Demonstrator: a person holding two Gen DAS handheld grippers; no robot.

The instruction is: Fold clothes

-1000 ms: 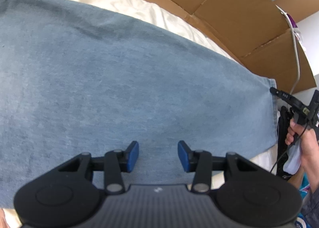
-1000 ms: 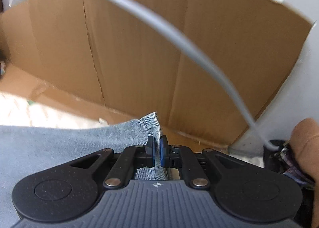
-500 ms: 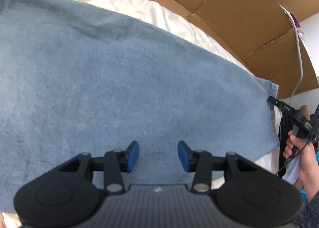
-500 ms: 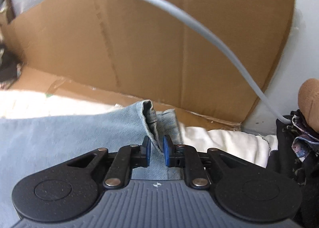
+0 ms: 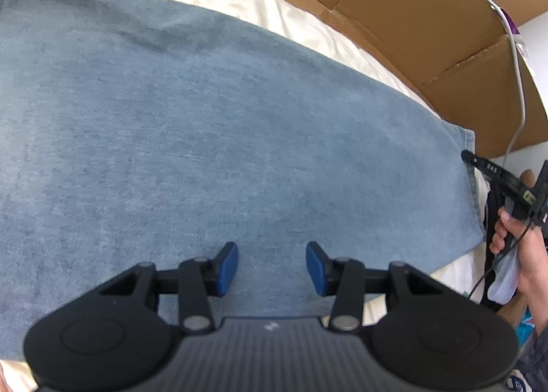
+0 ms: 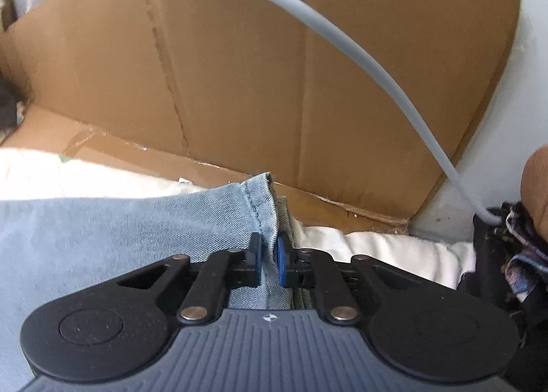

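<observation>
Jeans (image 5: pixel 222 125) in pale blue denim lay spread flat over a cream sheet (image 5: pixel 239 5), filling most of the left wrist frame, with brown cardboard (image 6: pixel 274 84) behind them. Low in that frame, the left gripper (image 5: pixel 272 268) hovered over the denim with its 2 blue pads apart, grasping nothing. At centre of the right wrist frame, the right gripper (image 6: pixel 269 263) had just been closing and sat clenched on the stitched hem (image 6: pixel 262 200), with a grey cable (image 6: pixel 342 42) arcing above.

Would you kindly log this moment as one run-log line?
left gripper: jaws open over jeans | right gripper: jaws just closed, pinching hem | fold: not begun
</observation>
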